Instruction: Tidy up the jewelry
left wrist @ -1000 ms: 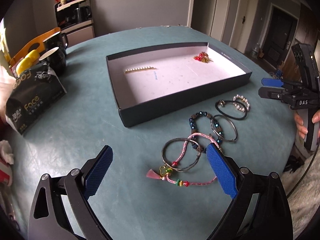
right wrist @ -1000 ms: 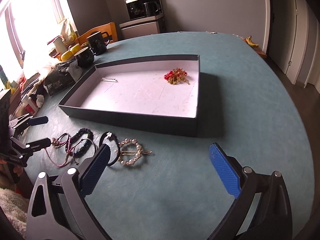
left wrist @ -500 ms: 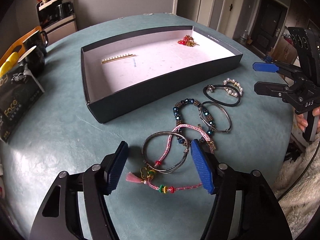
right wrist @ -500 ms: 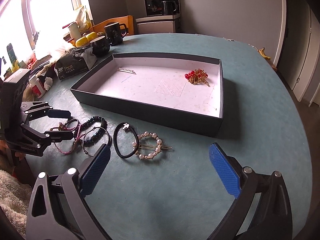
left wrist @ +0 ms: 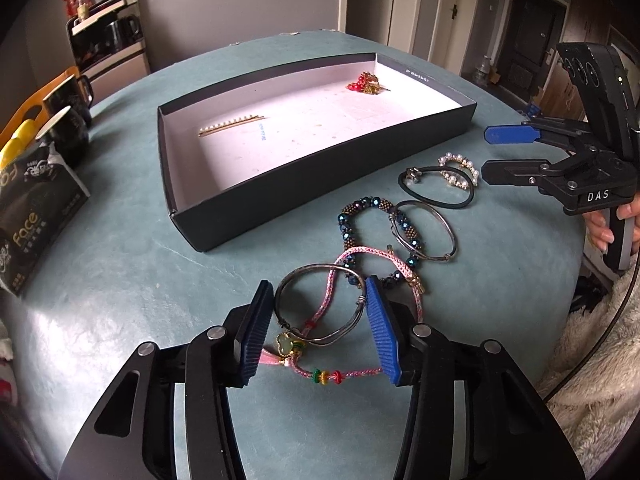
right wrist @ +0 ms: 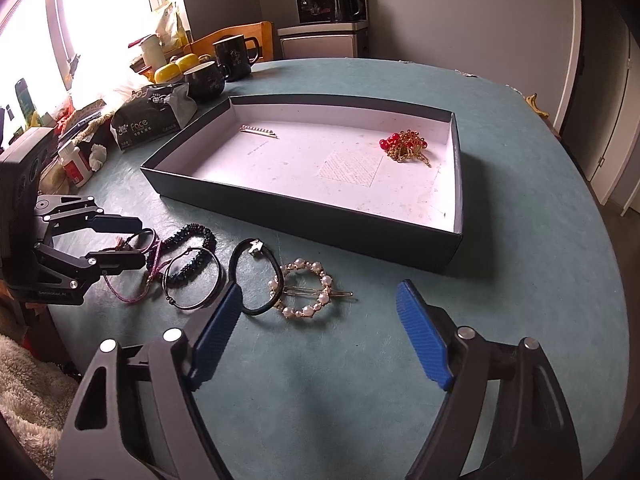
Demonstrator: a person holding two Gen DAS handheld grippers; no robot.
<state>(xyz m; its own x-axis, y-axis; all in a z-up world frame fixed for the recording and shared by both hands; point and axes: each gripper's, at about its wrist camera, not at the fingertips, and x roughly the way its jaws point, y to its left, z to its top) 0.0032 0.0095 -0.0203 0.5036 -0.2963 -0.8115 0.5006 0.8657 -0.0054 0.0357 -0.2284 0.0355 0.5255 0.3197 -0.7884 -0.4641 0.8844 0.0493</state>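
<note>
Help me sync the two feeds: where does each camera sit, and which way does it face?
Left wrist: on the left gripper, angled down at the silver bangle between its closing fingers; beyond, the right gripper with fingers of the hand holding it.
Right wrist: on the right gripper, angled down at bare table beside the pearl clip; the left gripper at left.
Shared: tray, bracelets, black mugs.

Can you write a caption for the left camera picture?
Left gripper closing around a silver bangle beside the jewelry box.
</note>
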